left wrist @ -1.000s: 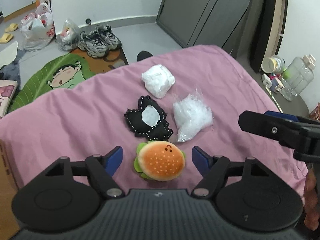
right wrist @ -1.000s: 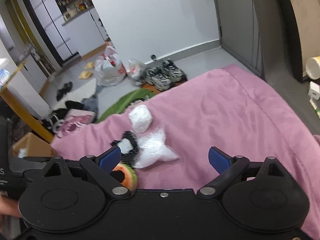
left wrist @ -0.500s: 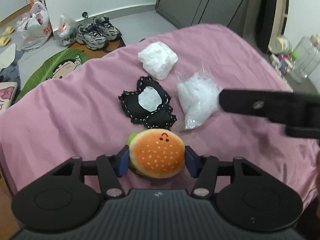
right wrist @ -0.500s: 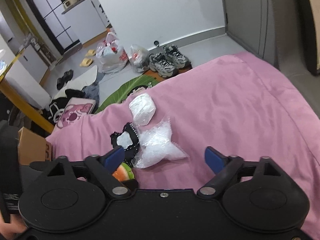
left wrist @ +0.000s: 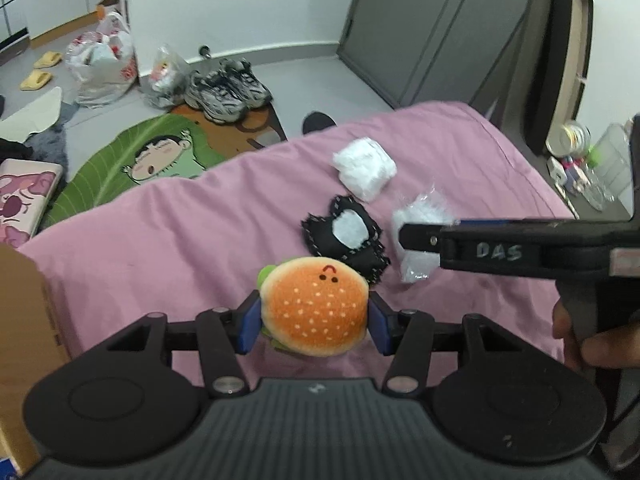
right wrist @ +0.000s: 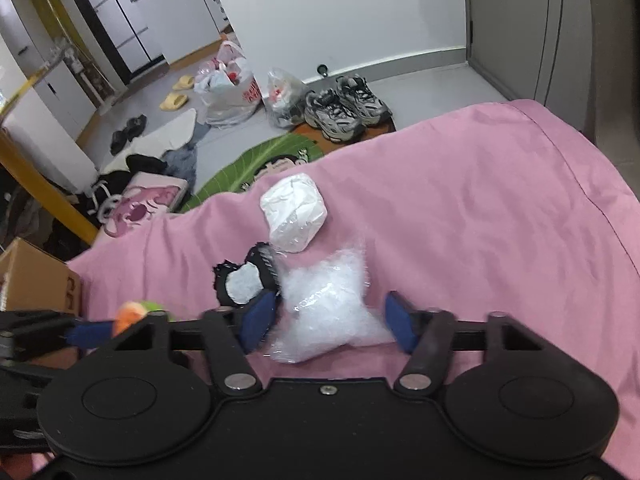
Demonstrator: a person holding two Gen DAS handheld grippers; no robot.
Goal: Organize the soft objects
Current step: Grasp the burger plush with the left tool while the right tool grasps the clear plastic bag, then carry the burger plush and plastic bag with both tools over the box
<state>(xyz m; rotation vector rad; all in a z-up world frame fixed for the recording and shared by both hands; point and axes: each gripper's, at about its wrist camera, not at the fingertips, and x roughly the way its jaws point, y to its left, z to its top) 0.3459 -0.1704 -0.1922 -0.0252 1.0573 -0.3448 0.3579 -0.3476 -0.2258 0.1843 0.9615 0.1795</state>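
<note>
My left gripper is shut on a plush hamburger and holds it over the pink bedspread. Beyond it lie a black plush with a white patch, a white wrapped bundle and a clear bag of white stuffing. My right gripper is open, its blue pads on either side of the stuffing bag. The black plush and the white bundle lie just beyond it. The hamburger shows at the left.
A cardboard box stands at the bed's left edge, also in the right wrist view. On the floor beyond are a green leaf mat, sneakers and plastic bags. Bottles and jars stand at the right.
My left gripper closed on the hamburger and lifted it. My right gripper moved down and left until its open fingers straddle the stuffing bag.
</note>
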